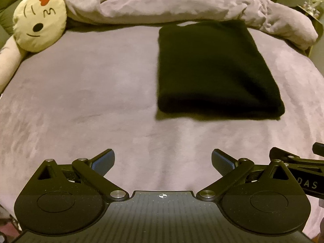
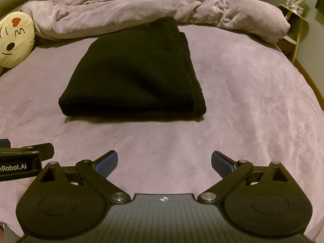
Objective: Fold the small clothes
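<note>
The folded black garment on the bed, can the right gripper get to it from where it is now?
Probably yes. The right gripper is open and empty, and only bare bed cover lies between it and the near edge of the black garment. The left gripper sits off to the side, not in the way.

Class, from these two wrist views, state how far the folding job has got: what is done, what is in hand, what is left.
Done: the black garment lies folded into a neat rectangle on the purple bedspread. In hand: nothing; the left claw and the right claw are both open and short of it. Left: no other unfolded clothes show in either view, so perhaps only putting it away.
</note>
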### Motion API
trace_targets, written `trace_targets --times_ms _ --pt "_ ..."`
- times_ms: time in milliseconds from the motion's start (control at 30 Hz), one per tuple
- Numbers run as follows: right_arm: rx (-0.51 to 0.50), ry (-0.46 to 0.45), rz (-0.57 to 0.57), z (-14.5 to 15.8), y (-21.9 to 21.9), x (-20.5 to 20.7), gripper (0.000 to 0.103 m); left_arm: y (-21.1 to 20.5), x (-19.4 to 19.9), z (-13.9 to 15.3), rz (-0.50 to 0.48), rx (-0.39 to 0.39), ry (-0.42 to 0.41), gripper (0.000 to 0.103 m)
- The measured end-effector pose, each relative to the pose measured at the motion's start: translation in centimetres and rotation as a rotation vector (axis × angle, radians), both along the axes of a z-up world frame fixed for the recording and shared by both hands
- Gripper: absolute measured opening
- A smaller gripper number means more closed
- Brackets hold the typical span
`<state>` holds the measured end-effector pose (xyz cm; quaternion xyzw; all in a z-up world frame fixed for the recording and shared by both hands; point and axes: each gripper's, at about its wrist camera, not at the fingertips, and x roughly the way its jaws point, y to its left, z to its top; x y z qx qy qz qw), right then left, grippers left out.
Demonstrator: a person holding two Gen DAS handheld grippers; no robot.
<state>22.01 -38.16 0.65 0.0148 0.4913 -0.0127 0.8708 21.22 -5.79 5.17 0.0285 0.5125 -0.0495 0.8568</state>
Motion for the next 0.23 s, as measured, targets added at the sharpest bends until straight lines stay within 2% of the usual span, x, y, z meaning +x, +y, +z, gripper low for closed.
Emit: trace_targets --times_ms 233 --pt "0.002 0.0 -0.005 0.04 -0.09 -0.07 0.099 -0.27 -0.24 -0.11 -0.003 0.015 -0.015 0.103"
